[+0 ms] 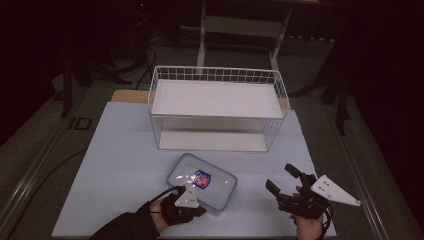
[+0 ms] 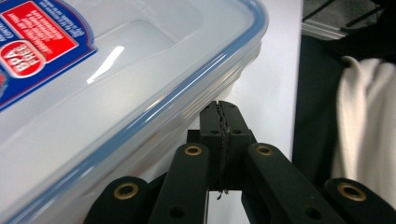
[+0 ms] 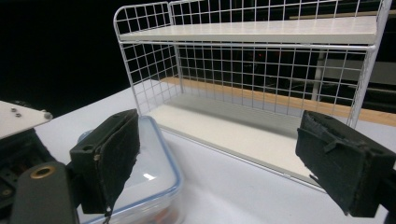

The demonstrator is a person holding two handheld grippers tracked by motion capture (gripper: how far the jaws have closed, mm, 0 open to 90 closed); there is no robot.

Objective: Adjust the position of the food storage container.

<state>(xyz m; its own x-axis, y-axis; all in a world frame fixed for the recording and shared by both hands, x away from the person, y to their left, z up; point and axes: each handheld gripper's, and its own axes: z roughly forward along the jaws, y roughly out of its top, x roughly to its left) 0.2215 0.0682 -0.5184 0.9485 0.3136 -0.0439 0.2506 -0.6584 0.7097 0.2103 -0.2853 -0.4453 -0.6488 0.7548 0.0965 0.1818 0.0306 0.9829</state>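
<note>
Dark room, one pale blue table (image 1: pixel 115 165), one wire rack, one lidded plastic box, two hand-held grippers.

One white wire rack (image 1: pixel 216 107) with two shelves stands at the far side of the table, and one clear plastic box (image 1: pixel 201 187) with a blue-rimmed lid and a red-and-blue label lies flat in front of it. The left gripper (image 2: pixel 220 115) has its jaws clenched together with nothing between them; the box sits just ahead and to the left of their tips, its corner right beside them, though I cannot tell if they touch. The right gripper (image 1: pixel 284 180) holds its jaws spread wide and grasps nothing; the box lies behind its left jaw, the rack straight ahead between the two, well apart.
</note>
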